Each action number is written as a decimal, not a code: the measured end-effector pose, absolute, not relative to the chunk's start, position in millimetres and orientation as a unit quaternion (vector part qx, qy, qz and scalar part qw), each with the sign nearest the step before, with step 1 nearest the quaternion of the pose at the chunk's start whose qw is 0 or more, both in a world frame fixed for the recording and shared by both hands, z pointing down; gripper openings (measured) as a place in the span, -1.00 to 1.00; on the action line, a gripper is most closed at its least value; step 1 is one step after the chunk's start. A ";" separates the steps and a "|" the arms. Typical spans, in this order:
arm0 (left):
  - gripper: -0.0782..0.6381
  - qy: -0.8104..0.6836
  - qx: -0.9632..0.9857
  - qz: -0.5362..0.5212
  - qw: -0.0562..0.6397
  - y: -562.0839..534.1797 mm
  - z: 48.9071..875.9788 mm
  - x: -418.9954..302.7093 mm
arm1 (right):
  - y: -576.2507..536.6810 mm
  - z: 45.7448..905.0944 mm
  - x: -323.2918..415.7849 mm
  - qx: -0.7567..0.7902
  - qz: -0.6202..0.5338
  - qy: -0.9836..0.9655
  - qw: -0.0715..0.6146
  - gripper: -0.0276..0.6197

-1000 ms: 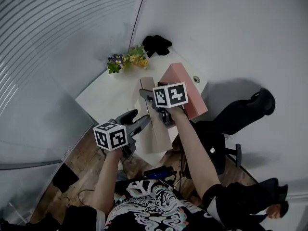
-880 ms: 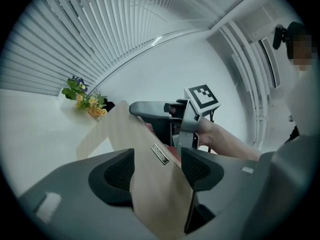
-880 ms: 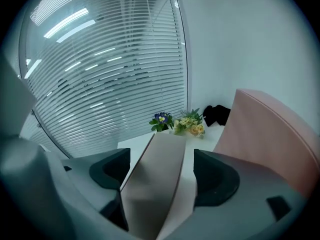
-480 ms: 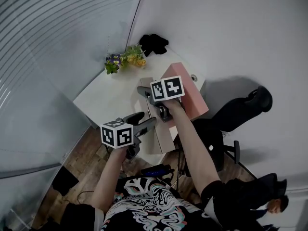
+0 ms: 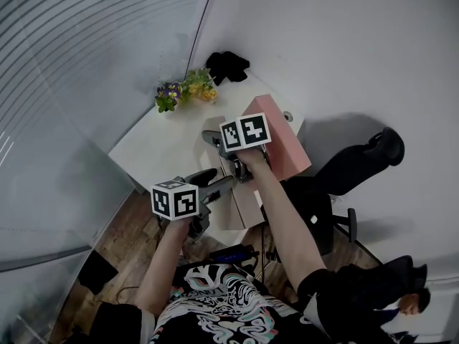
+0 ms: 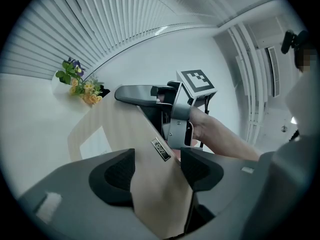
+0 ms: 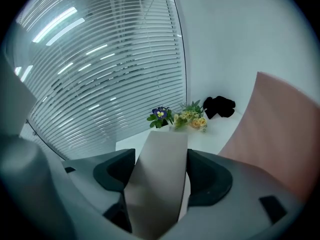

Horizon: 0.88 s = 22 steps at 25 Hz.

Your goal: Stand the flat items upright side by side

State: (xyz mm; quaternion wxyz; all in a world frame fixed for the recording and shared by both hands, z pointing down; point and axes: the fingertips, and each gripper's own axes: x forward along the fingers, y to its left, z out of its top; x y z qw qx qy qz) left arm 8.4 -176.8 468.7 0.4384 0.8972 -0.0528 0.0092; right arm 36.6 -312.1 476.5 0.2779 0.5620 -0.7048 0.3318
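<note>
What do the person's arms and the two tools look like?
The left tool and right tool each have dark grey jaws with black textured pads and carry a white cube printed with black square markers. The arms are bare below the short sleeves of a black shirt with white swirls. The right jaws have just been closing around a beige folder.

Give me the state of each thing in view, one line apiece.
beige folder: gripped at both ends.
pink folder: standing upright.
left gripper: jaws shut on the beige folder.
right gripper: jaws just closing, now shut on the beige folder.
</note>
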 end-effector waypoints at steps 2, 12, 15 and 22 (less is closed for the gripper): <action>-0.01 -0.051 0.898 0.011 0.437 -176.3 468.2 8.7 | -311.7 475.3 37.4 0.567 0.334 -0.702 0.271 0.07; 0.01 -0.050 0.898 -0.001 0.437 -177.5 461.2 5.0 | -312.4 446.2 38.4 0.598 0.294 -0.708 0.234 0.04; 0.03 -0.050 0.901 -0.004 0.431 -178.4 458.1 5.2 | -311.7 434.7 41.5 0.610 0.279 -0.708 0.219 0.04; 0.04 -0.049 0.904 -0.010 0.424 -176.1 448.7 10.7 | -305.8 408.2 51.9 0.634 0.243 -0.709 0.191 0.04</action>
